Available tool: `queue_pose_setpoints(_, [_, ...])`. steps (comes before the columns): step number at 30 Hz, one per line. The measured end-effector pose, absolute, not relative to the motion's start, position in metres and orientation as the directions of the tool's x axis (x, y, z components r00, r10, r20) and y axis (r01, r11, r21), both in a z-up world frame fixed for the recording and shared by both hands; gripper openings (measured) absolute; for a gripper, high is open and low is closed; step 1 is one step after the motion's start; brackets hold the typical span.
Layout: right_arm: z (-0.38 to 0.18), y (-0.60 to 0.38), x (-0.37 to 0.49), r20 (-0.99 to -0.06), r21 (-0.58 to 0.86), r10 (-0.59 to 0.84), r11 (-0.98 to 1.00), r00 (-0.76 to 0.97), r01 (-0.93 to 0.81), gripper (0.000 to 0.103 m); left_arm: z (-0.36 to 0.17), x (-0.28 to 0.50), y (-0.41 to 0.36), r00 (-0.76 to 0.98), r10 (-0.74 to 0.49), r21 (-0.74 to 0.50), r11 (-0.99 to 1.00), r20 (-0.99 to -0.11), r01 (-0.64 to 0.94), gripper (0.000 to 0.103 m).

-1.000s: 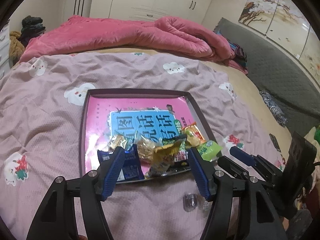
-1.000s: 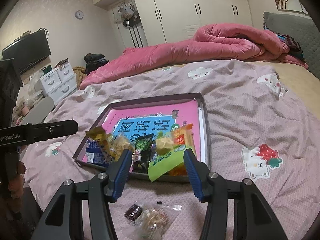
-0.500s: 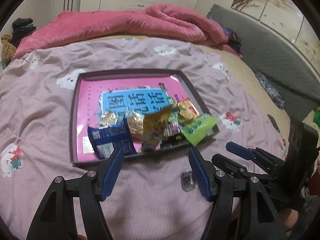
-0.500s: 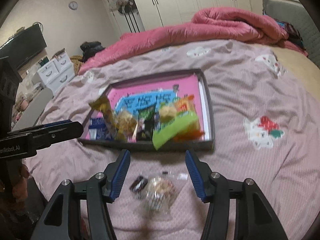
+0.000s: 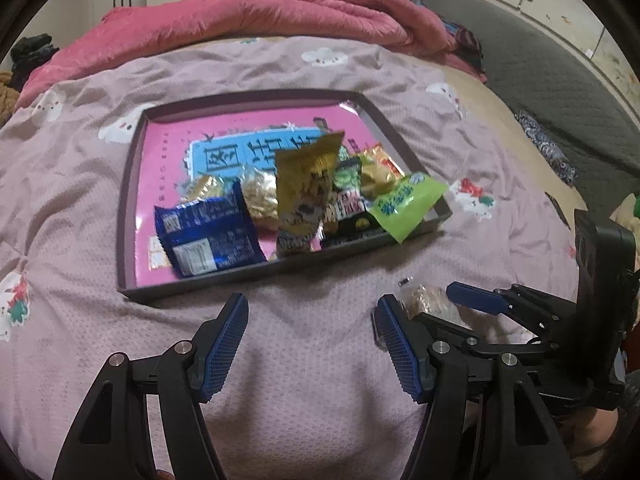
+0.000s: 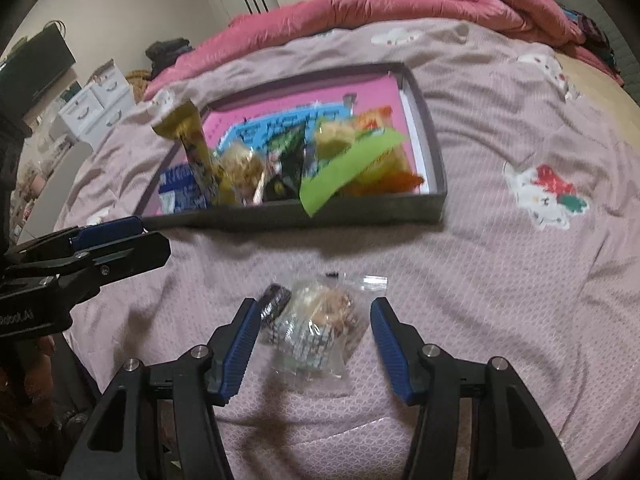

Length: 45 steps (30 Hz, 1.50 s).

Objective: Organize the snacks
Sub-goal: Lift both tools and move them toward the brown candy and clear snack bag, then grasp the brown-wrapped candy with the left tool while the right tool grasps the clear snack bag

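1. The clear snack bag (image 6: 316, 328) lies on the bedspread (image 6: 500, 280), just in front of the tray (image 6: 436, 196) — the one snack not in it.
2. The right gripper (image 6: 310, 334) is wide open and empty, its fingers straddling the bag without touching it.
3. To grip well, come lower and close on the bag's bulky middle — not the thin flap.
4. The left gripper (image 5: 310, 340) is open, empty, also in front of the tray.
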State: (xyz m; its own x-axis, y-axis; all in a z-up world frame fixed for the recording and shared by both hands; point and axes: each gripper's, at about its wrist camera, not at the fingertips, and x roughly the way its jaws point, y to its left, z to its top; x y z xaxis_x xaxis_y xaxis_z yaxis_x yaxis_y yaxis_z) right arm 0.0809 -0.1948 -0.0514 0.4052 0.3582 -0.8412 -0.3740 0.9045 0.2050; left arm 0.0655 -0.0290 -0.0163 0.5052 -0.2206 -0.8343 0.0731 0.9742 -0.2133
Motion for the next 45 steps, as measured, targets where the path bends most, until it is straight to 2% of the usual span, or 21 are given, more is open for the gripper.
queue_pose_setpoints(10, [-0.06,-0.201,0.081,-0.854,0.185,0.338,0.908,0.397,-0.375,0.057,-0.038,0.072,-0.051,0.44,-0.238,-0.209,0.971,-0.866,0.114,0.069])
queue_pose_setpoints(16, [-0.061,-0.21,0.085,-0.843,0.169,0.333,0.909,0.422,-0.381,0.051,-0.051,0.079,-0.064,0.398,-0.253,-0.22,0.967,-0.882,0.127,0.069])
queue_pose_setpoints(25, [-0.064,-0.207,0.09,-0.826,0.087,0.336,0.87,0.454,-0.486,0.048,-0.06,0.087,-0.075,0.365,-0.28,-0.247,0.96,-0.888,0.136,0.069])
queue_pose_setpoints(39, [-0.061,-0.228,0.098,-0.803,0.144,0.378,0.873,0.461,-0.465,0.045,-0.069,0.094,-0.086,0.342,-0.346,-0.318,0.938,-0.874,0.137,0.068])
queue_pose_setpoints(41, [-0.063,-0.229,0.099,-0.807,0.143,0.372,0.877,0.459,-0.459,0.046,-0.07,0.094,-0.087,0.343,-0.35,-0.321,0.937,-0.872,0.142,0.065])
queue_pose_setpoints(43, [-0.064,-0.23,0.1,-0.807,0.144,0.372,0.878,0.458,-0.457,0.047,-0.071,0.095,-0.091,0.341,-0.35,-0.315,0.936,-0.872,0.154,0.049])
queue_pose_setpoints(45, [-0.066,-0.23,0.102,-0.809,0.149,0.374,0.876,0.453,-0.458,0.047,-0.074,0.096,-0.095,0.334,-0.333,-0.294,0.942,-0.882,0.165,0.038])
